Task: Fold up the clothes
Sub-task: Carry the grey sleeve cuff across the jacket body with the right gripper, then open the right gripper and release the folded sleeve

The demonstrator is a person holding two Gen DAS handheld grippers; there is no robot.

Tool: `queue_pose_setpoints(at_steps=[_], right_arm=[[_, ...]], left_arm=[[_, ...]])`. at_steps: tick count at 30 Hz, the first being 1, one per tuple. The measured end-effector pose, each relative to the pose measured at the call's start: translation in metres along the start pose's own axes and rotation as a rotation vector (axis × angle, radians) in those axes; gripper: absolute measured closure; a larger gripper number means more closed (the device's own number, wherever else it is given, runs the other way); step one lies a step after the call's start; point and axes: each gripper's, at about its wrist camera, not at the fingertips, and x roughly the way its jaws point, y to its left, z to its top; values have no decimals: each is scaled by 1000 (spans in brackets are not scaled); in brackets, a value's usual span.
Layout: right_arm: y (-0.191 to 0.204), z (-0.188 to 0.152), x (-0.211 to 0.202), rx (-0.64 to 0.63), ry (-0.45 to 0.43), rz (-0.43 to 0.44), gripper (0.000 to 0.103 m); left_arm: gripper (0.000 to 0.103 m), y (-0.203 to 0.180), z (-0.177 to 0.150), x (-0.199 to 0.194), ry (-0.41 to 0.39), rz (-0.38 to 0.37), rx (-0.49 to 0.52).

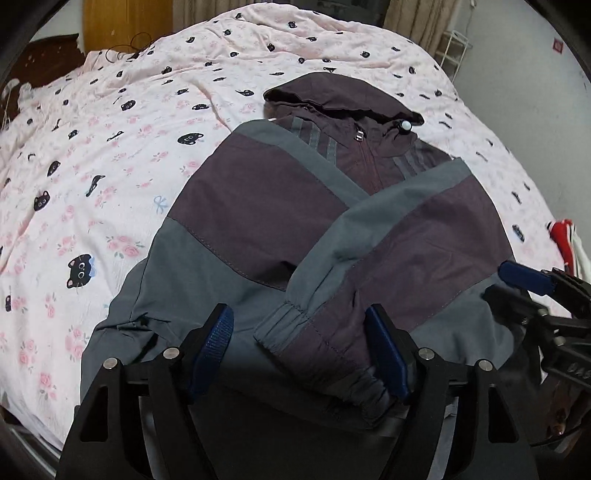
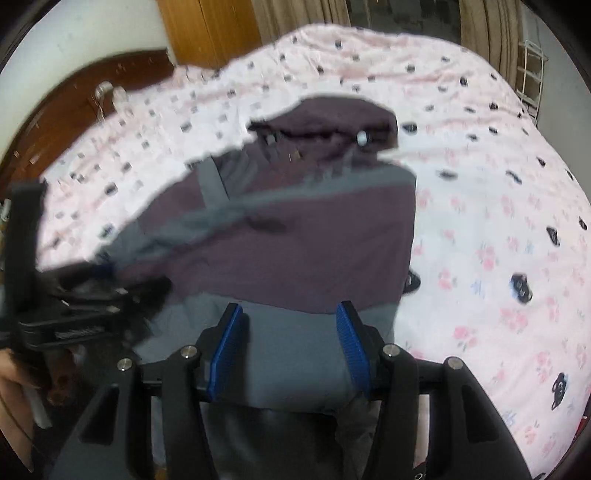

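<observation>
Left wrist: hooded jacket [image 1: 258, 206] on the floral bedsheet [image 1: 92, 166], sleeves crossed | left gripper [image 1: 303, 354] spread over cuff [image 1: 288, 325] at 6 o'clock | right gripper [image 2: 291, 347] spread, empty | thin slippery nylon, probably light, so grab the hem

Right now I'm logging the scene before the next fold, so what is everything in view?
Hooded purple and grey jacket: one, lying on the bed, both sleeves folded across its front, hood at the far end.
White round toggle: one, at the jacket's collar.
Pink floral bedsheet with black cat print: one, covering the bed.
Dark brown wooden headboard: one, far left.
Orange-brown wooden cabinet: one, beyond the bed.
Beige curtain: at the back.
White wire rack: one, far right.
Red and white cloth: one, at the bed's right edge.
Left gripper: black with blue pads, open over a sleeve cuff.
Right gripper: same, open over the grey hem.
</observation>
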Motion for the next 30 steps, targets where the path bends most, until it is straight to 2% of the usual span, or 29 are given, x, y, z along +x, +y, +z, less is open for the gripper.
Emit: queue_pose_setpoints(at_steps=[8, 16, 19, 22, 25, 30], right_arm=[[0, -9, 9, -14, 33, -12, 48], [12, -8, -29, -37, -98, 29, 48], [26, -11, -36, -83, -122, 52, 48], [44, -17, -25, -149, -85, 31, 48], [53, -27, -2, -175, -16, 11, 48], [48, -27, -3, -155, -17, 35, 47]], left_arm=[[32, 3, 1, 1, 1, -9, -9], [32, 16, 2, -31, -101, -97, -74], [32, 18, 0, -39, -121, -99, -74], [32, 17, -4, -23, -48, -49, -62], [32, 15, -7, -10, 1, -35, -61], [32, 12, -7, -19, -26, -38, -49]])
